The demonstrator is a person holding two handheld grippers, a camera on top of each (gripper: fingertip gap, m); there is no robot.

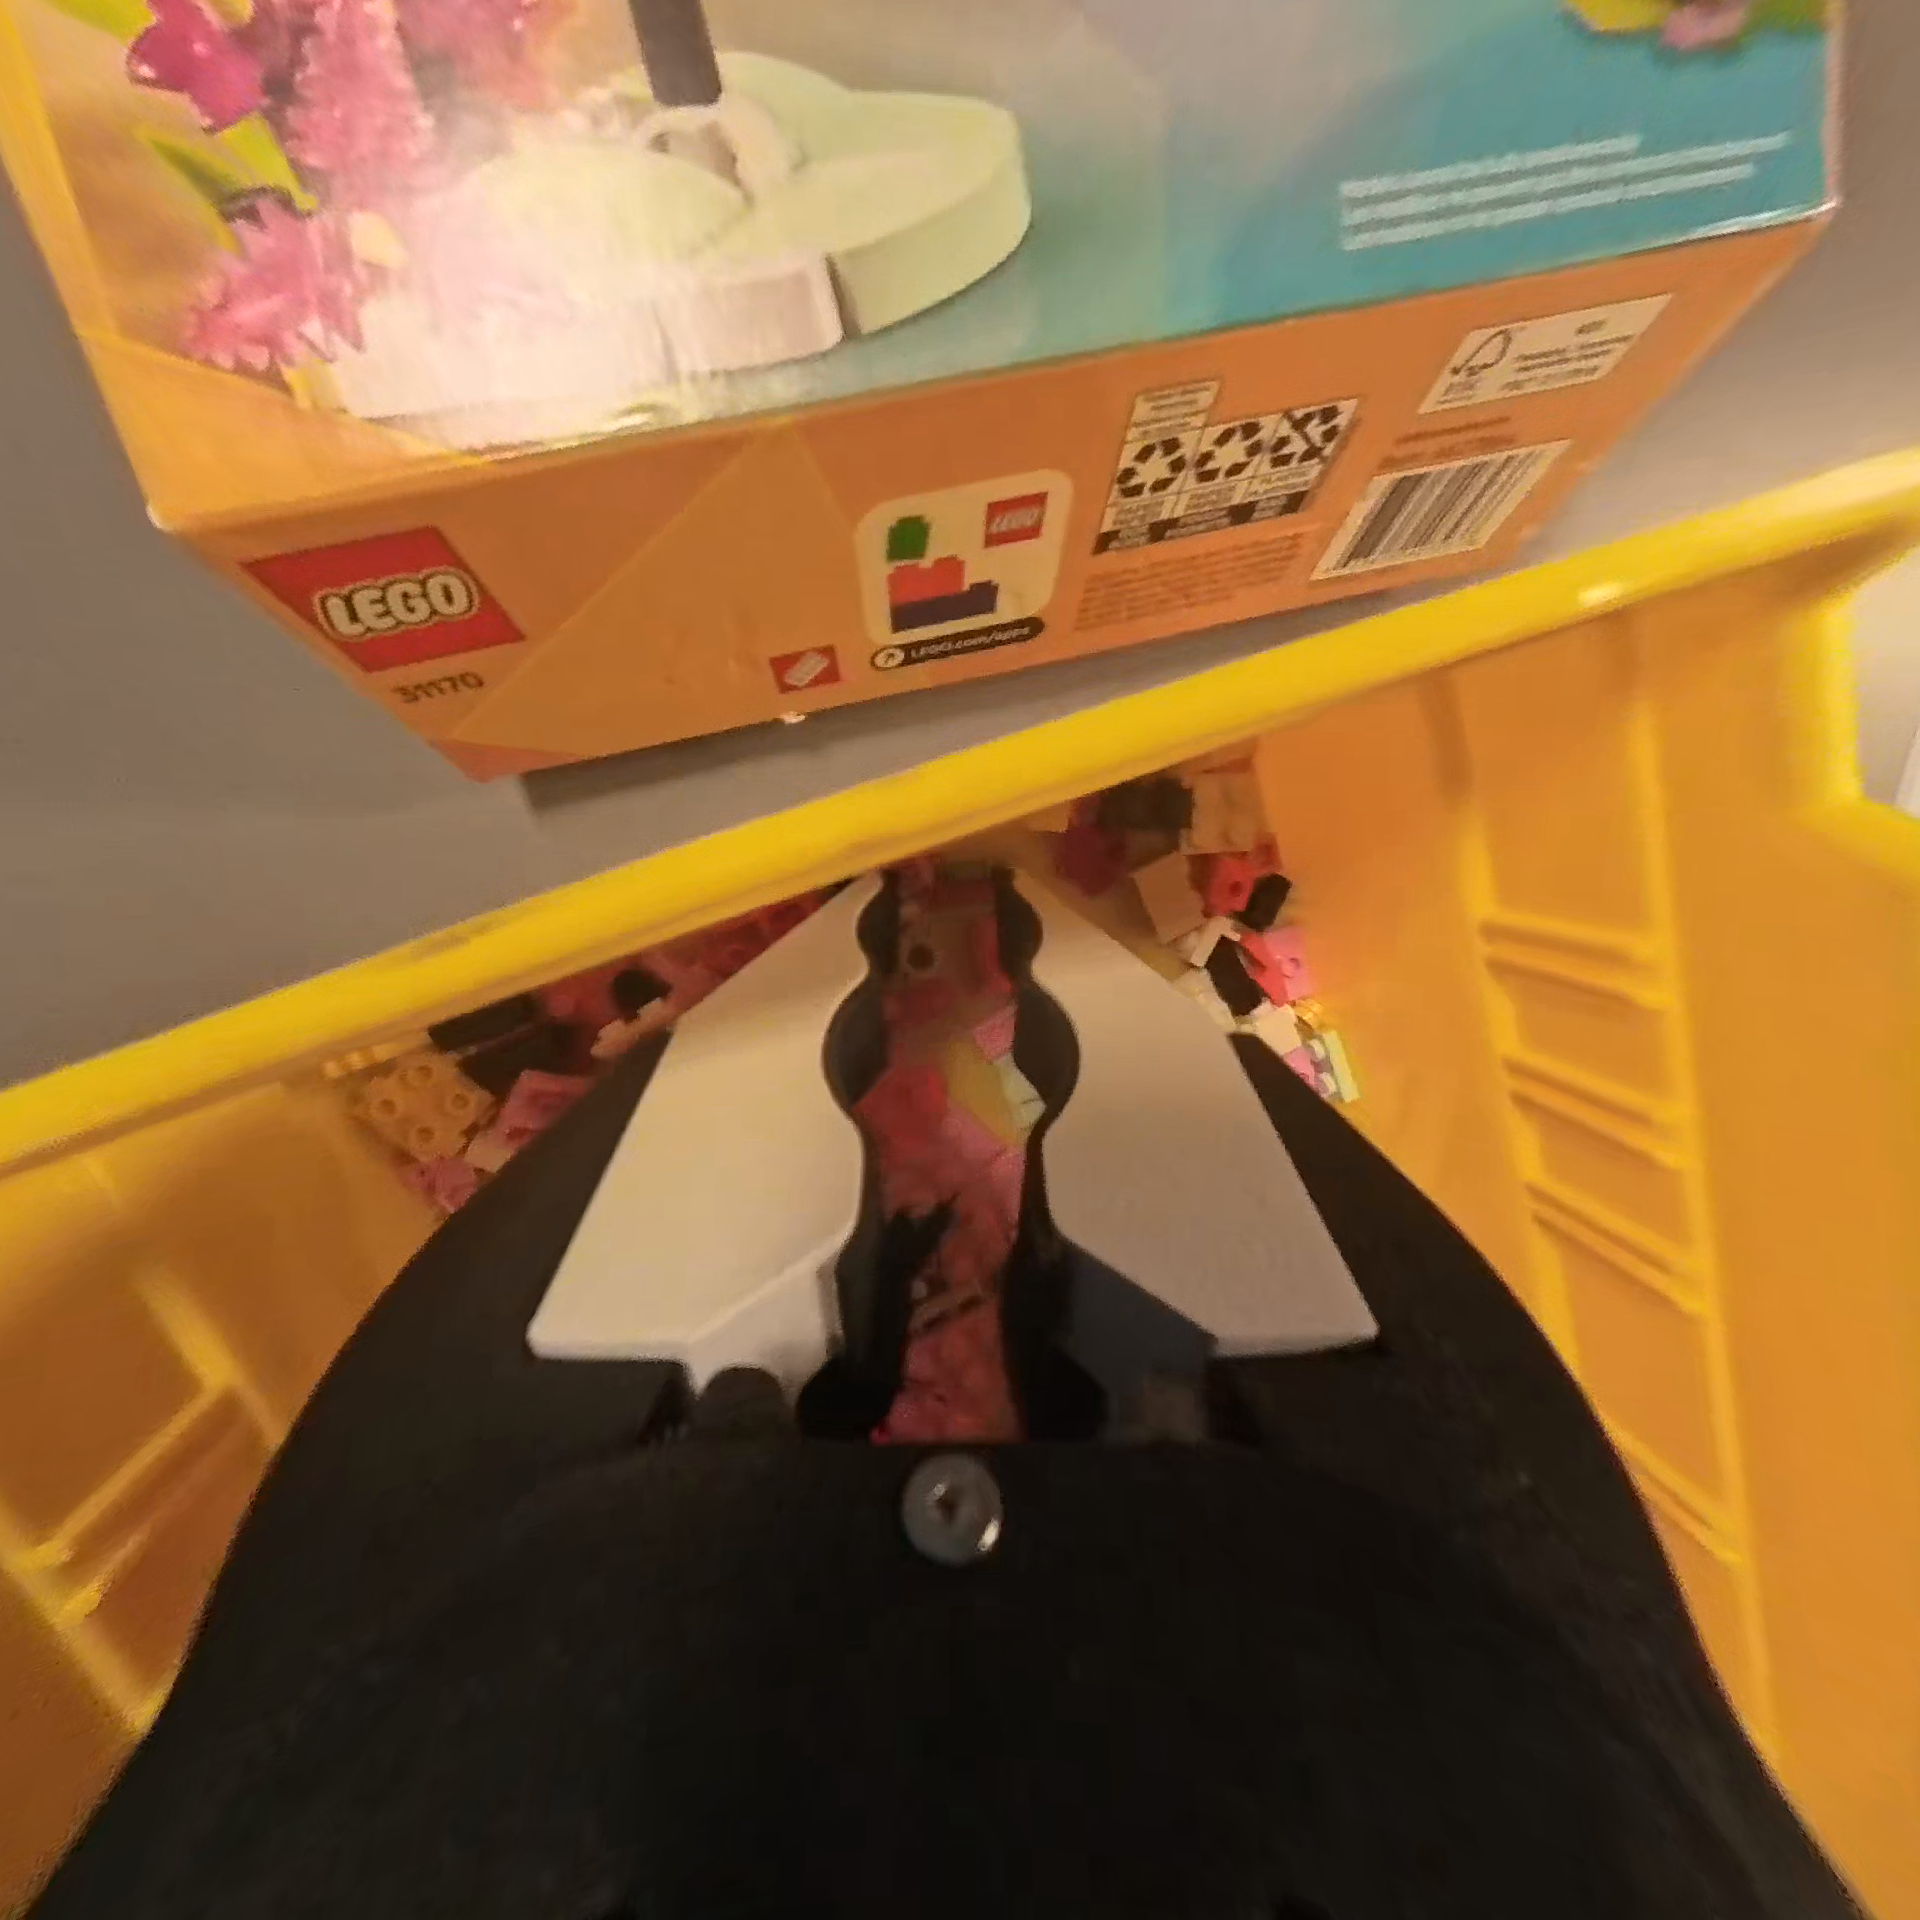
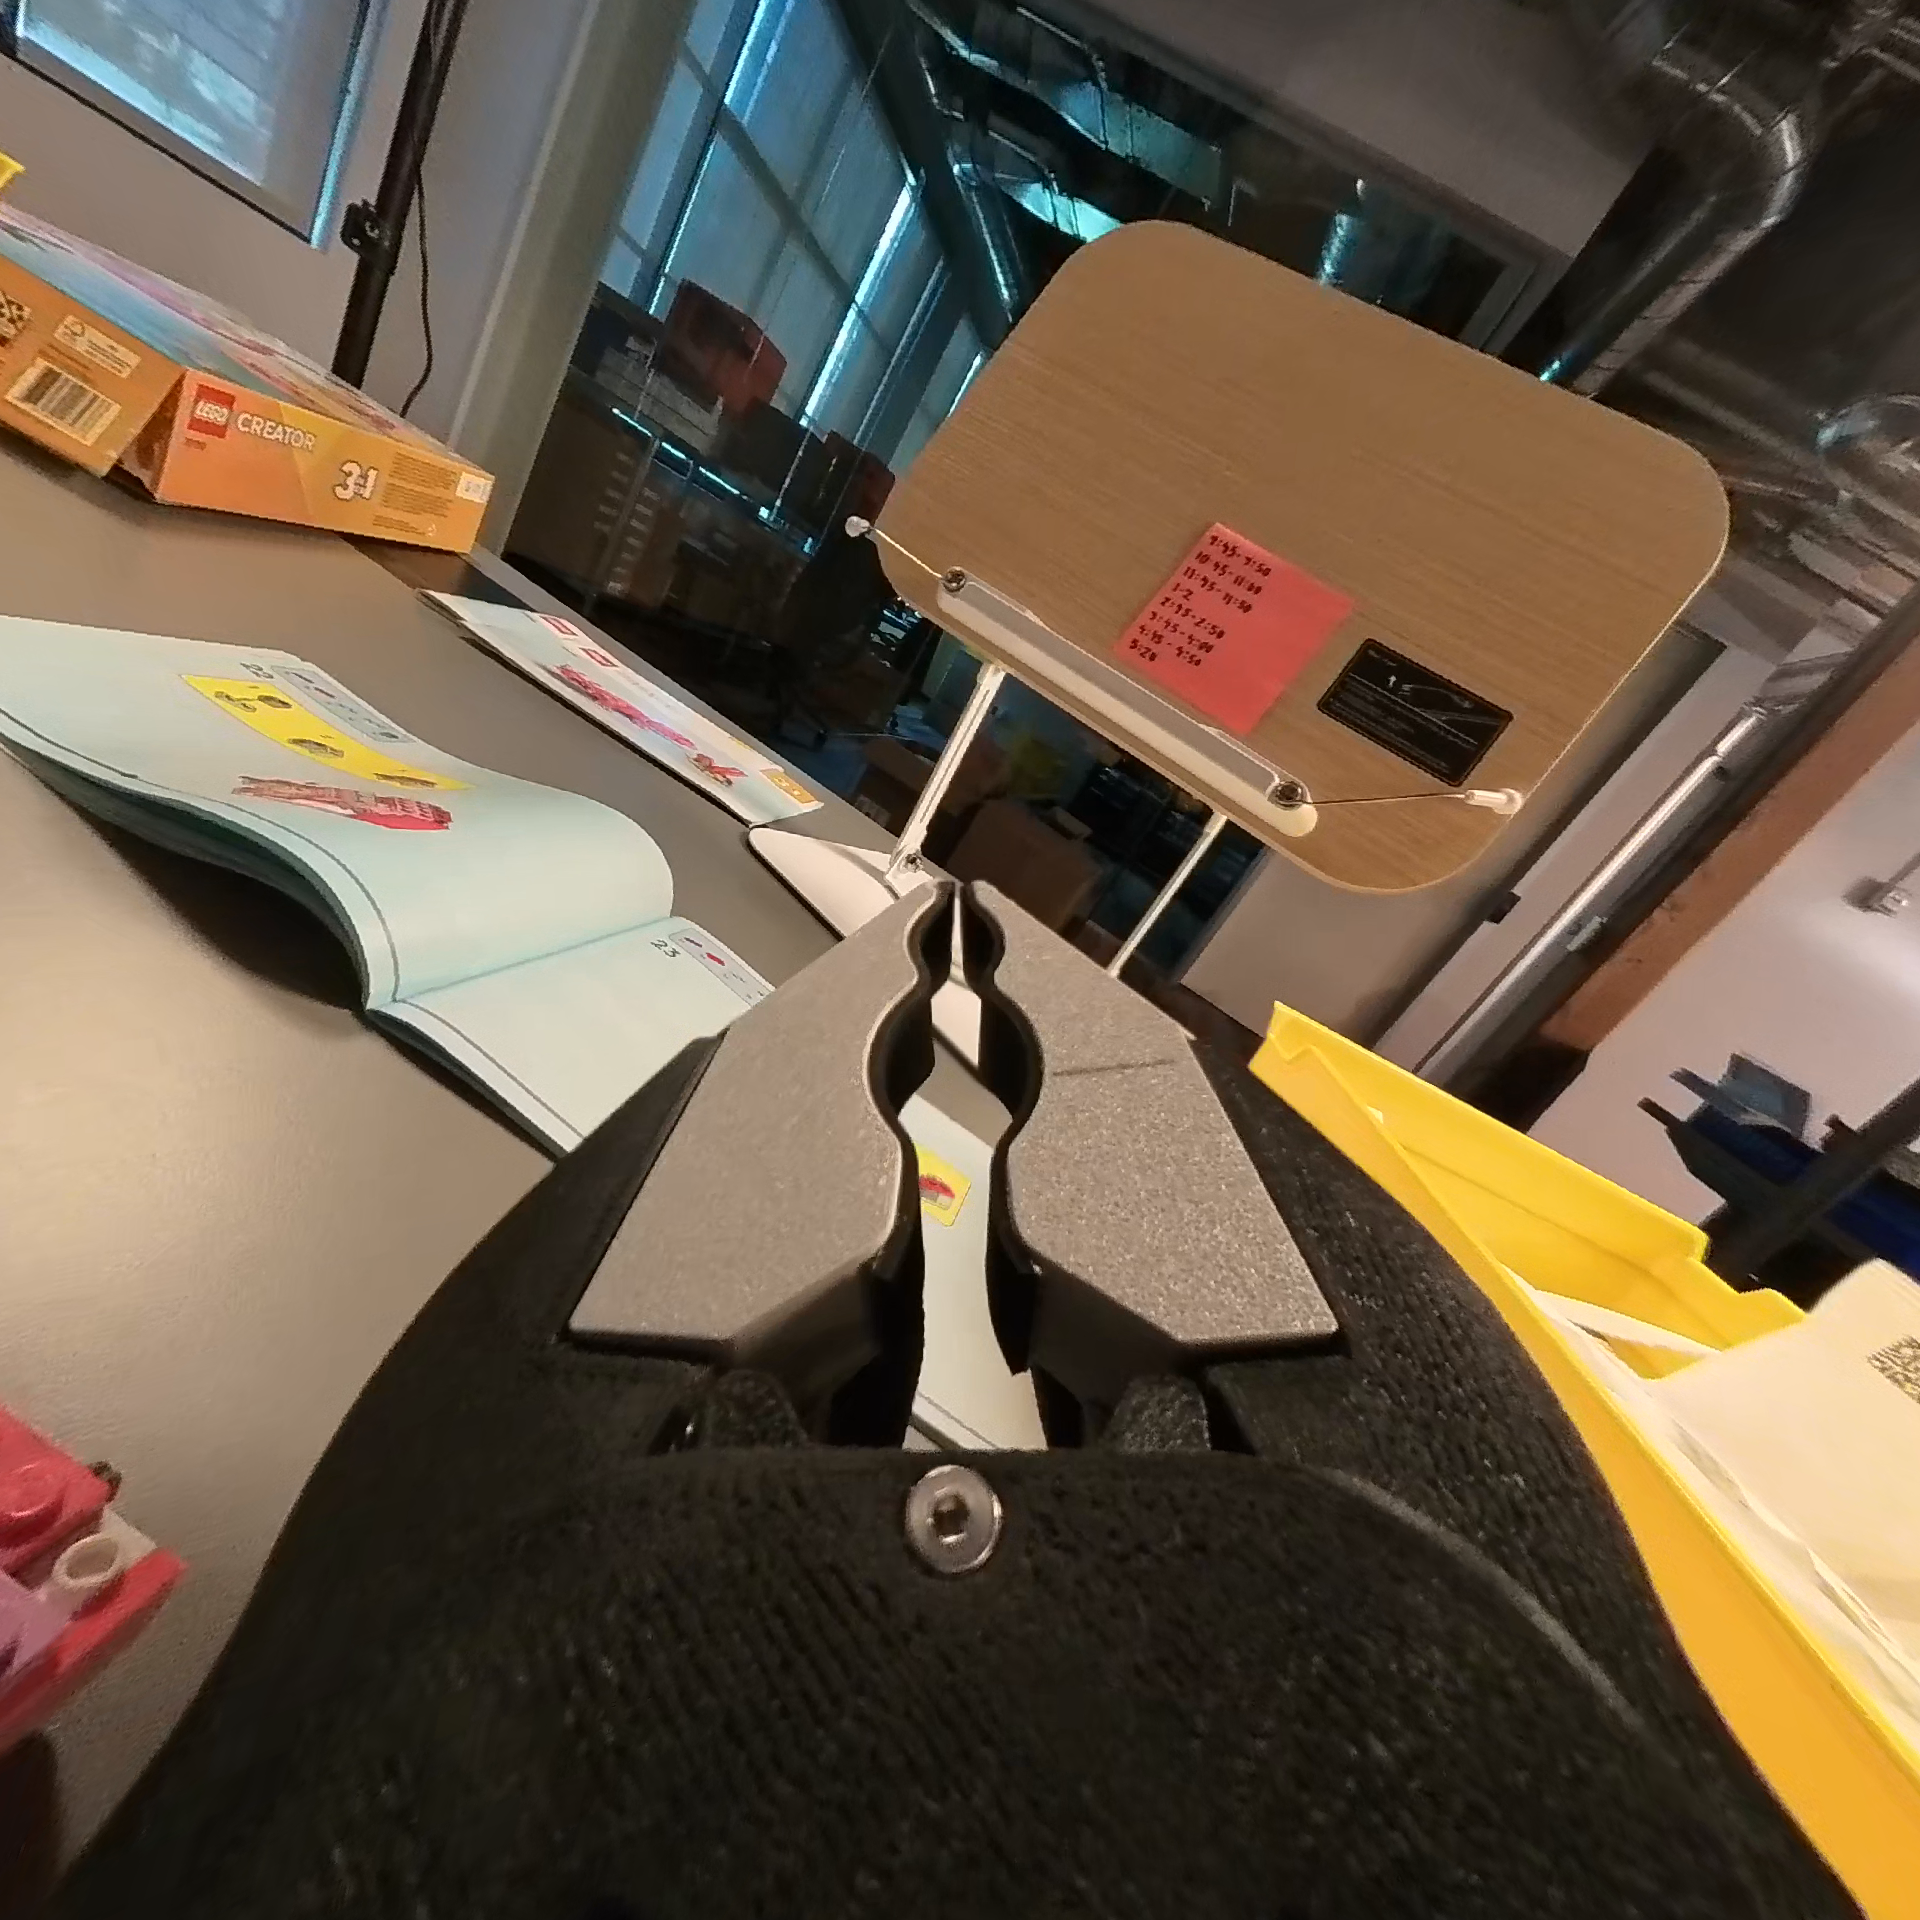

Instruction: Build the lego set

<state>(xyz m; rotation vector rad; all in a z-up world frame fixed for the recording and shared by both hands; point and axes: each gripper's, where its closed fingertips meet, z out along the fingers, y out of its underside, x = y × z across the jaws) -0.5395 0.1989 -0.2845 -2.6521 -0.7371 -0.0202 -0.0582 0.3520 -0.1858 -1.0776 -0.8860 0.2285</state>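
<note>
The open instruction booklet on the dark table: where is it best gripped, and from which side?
Probably the raised left page of the open instruction booklet. It arches up off the dark table, so its free outer edge, on the side away from the spine, likely leaves room for a finger beneath. The flat right page offers no such gap.

An orange toy box [image 1: 935, 582] lies on the grey desk [image 1: 156, 790] beside a yellow bin [image 1: 1558, 1039] of pink, black and tan bricks [image 1: 1236, 914]. An open instruction booklet [image 2: 416, 862], a second booklet [image 2: 644, 717] and a wooden book stand [image 2: 1299, 561] sit nearby.
</note>
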